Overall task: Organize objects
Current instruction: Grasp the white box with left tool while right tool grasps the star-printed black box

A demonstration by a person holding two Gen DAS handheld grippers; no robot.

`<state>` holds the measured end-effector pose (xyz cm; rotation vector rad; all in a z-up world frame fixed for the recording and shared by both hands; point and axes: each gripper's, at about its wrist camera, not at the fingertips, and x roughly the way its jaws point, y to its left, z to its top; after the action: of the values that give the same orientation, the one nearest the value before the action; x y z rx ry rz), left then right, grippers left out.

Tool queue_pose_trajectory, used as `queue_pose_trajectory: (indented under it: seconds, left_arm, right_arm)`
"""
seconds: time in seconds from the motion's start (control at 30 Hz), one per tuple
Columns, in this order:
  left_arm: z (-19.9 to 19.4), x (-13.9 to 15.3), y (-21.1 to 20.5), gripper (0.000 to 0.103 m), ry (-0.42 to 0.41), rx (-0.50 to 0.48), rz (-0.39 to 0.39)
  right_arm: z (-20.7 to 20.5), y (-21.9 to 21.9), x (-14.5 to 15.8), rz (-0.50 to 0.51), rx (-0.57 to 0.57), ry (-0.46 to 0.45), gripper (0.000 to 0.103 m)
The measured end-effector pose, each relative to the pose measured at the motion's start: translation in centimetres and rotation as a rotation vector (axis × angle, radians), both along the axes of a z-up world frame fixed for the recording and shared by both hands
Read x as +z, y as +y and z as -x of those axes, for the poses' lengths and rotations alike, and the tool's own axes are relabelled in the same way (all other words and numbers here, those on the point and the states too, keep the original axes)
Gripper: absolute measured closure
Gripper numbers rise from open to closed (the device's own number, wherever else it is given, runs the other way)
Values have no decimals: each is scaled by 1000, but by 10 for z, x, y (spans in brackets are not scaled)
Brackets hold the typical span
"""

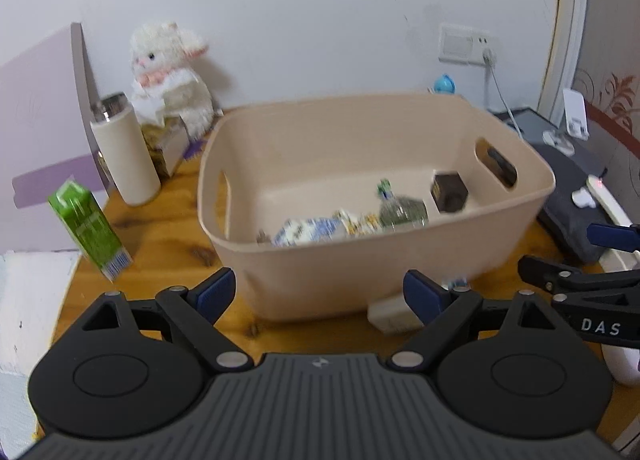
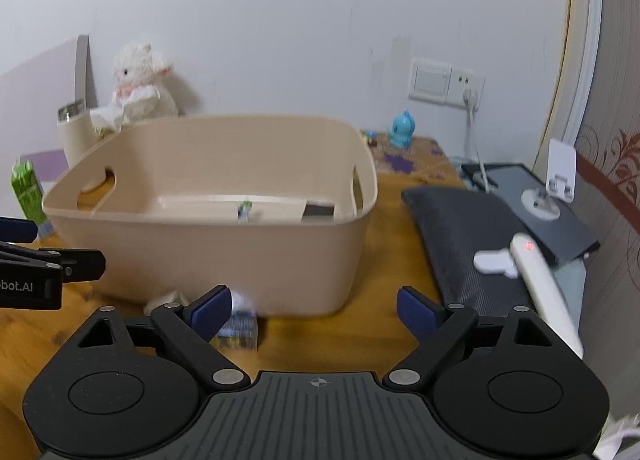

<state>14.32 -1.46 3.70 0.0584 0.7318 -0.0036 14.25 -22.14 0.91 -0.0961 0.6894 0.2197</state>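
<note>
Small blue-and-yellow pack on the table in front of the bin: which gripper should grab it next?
Right, probably. The pack lies just ahead of the open right gripper, beside its left finger. The left gripper, also open, faces the bin wall, nearer the white box.

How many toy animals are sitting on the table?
2. A white plush lamb sits at the back left against the wall, behind the beige bin. A little blue figure stands at the back right, near the wall socket. More could be hidden behind the bin.
</note>
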Motion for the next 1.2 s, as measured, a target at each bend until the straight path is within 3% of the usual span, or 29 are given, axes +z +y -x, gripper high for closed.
queue_pose_trajectory:
  seconds: [0.3,0.63,0.73,0.97,1.2]
  left_arm:
    - [-3,-33,-16,11,51,-7,23]
    - [-22,-44,-30,11,43,-20,76]
    - [-30,-52,-33,11,59,-12,59]
    - [-41,-72,-19,11,112,20,74]
    - [-47,-83,-1,11,163,24,135]
  right_arm:
    - [6,1,-33,33,-9,59,11]
    - [5,-5,-52,5,-20,108,11]
    - [3,-2,-56,-1,-13,118,11]
    - [-3,5,-62,-13,3,138,11]
    - [-8,16,-66,-21,25,149,11]
